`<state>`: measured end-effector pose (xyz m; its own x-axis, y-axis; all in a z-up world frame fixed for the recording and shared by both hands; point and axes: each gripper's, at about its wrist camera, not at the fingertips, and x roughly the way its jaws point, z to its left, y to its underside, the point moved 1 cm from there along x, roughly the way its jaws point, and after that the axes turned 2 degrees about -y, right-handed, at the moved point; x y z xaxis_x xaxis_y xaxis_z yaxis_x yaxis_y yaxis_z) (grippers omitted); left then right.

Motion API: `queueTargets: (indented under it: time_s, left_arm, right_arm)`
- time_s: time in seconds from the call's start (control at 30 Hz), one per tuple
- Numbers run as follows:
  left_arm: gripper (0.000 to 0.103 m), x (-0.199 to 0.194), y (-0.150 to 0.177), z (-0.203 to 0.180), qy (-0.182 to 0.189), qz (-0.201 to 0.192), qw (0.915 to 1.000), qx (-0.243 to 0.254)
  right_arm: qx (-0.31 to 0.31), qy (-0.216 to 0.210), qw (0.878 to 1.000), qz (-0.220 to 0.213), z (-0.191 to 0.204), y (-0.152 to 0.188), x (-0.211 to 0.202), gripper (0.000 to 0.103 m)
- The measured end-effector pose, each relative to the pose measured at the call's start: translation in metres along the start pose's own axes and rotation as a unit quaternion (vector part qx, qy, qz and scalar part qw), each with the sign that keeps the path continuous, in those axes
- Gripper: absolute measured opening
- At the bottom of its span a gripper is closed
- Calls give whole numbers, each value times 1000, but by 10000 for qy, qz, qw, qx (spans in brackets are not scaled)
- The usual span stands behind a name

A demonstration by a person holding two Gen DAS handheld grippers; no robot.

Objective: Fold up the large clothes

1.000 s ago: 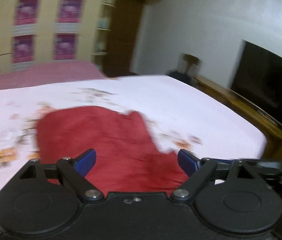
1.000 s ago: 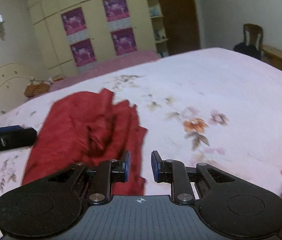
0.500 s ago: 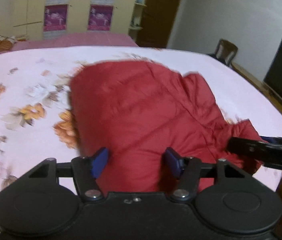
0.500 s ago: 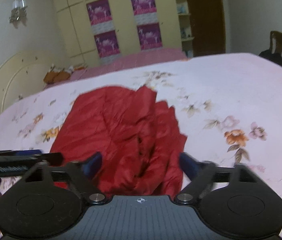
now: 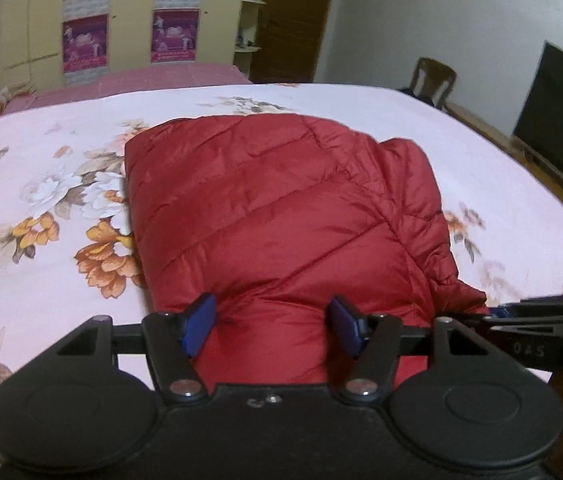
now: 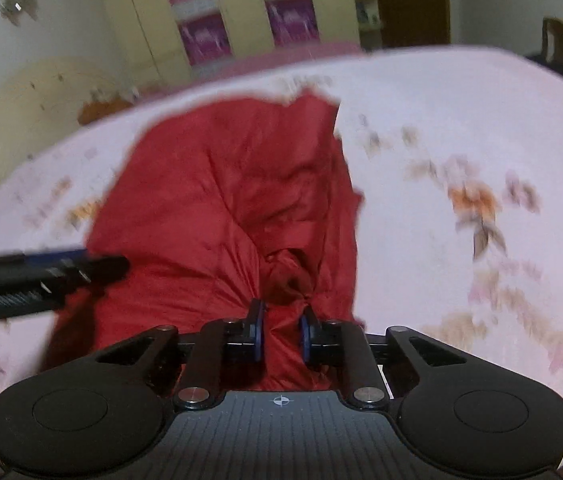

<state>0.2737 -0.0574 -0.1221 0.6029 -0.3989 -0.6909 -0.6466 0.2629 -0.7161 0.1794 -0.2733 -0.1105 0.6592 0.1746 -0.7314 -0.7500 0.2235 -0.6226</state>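
Observation:
A red quilted puffer jacket (image 5: 281, 216) lies folded into a bundle on the pink floral bedsheet (image 5: 37, 208). My left gripper (image 5: 273, 322) is open, its blue pads either side of the jacket's near edge, fabric bulging between them. My right gripper (image 6: 281, 330) is shut on a bunched fold of the jacket (image 6: 221, 200) at its near right edge. The right gripper also shows at the right in the left wrist view (image 5: 541, 332). The left gripper shows at the left in the right wrist view (image 6: 41, 276).
The bed's wooden frame (image 5: 553, 176) runs along the right, with a dark TV screen (image 5: 561, 120) and a chair (image 5: 433, 80) beyond it. A wardrobe with purple posters (image 5: 129, 28) stands behind the bed. A cream headboard (image 6: 33, 112) is at the far left.
Both grippers moved in to the jacket's near edge. The right gripper went from wide open to shut on a fold. The left gripper stayed open.

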Motion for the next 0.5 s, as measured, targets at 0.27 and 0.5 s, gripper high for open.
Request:
queueTargets:
  time_s: [0.27, 0.5]
  left_arm:
    - [60, -16, -20, 9, 3, -110, 9997, -215]
    - [60, -10, -54, 29, -340, -350, 9975, -518]
  right_arm:
    - [-231, 320, 9965, -738, 5, -26, -42, 58]
    - [-580, 304, 9926, -1027, 22, -70, -31, 58]
